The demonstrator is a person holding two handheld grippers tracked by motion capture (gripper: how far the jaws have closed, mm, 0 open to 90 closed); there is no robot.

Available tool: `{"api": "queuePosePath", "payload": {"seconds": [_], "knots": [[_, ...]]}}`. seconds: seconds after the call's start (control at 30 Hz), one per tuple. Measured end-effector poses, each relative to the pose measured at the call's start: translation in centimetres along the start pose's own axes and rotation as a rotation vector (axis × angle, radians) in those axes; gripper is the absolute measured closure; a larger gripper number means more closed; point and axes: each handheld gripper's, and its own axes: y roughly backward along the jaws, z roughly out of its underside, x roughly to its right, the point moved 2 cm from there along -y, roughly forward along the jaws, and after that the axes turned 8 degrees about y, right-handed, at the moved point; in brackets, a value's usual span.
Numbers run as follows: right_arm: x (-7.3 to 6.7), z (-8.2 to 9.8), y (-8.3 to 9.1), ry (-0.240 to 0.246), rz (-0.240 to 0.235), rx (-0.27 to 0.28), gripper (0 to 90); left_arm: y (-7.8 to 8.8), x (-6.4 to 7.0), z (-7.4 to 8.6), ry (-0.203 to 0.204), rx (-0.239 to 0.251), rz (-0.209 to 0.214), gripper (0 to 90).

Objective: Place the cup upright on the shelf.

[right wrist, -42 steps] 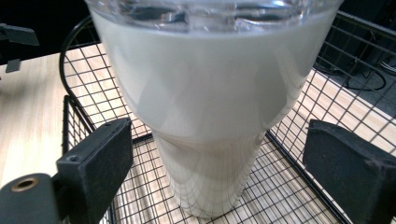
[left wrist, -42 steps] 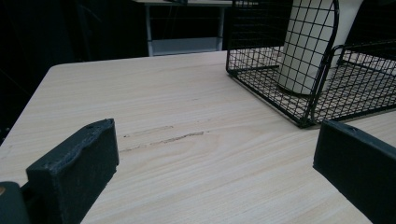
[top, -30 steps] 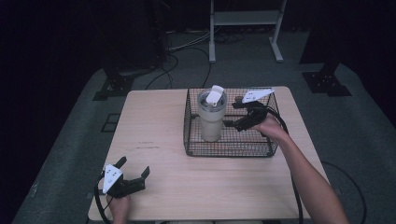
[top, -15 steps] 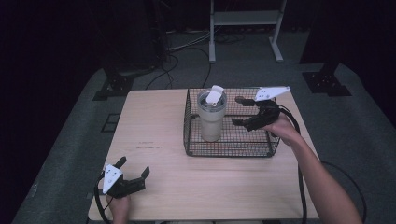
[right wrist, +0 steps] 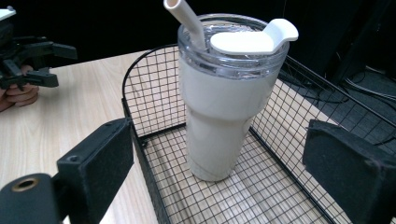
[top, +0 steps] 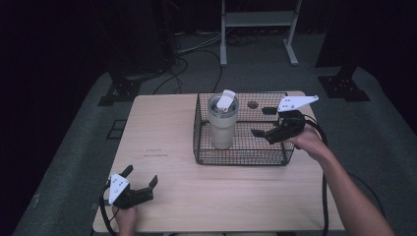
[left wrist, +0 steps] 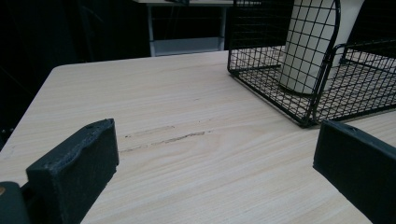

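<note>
Right gripper (top: 261,122): you are holding it wide open over the wire basket (top: 241,156), near the upright tumbler (top: 222,123).
Left gripper (top: 140,177): you are resting it open on the table (top: 167,128).

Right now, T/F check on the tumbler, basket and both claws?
1. The tumbler stands upright inside the wire basket. True.
2. The right claw is shut on the tumbler. False: its jaws are open and apart from it, at the basket's right end.
3. The left claw rests near the table's front left corner, open. True.
4. The tumbler has no lid. False: a clear lid with a white flap and a straw sits on it.
5. The basket lies tipped on its side. False: it sits flat on the table.
</note>
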Motion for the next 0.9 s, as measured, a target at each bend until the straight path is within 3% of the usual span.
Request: {"api": "queuePosePath", "payload": {"seconds": [0.3, 0.9], "knots": [[-1.3, 0.8, 1.6, 0.003, -0.005, 0.011, 8.3, 0.0, 0.0, 0.0, 0.0, 0.0, -0.005, 0.0], [-3.8, 3.2, 2.8, 0.003, -0.034, 0.01, 8.3, 0.0, -0.1, 0.0, 0.008, -0.001, -0.004, 0.0]]}}
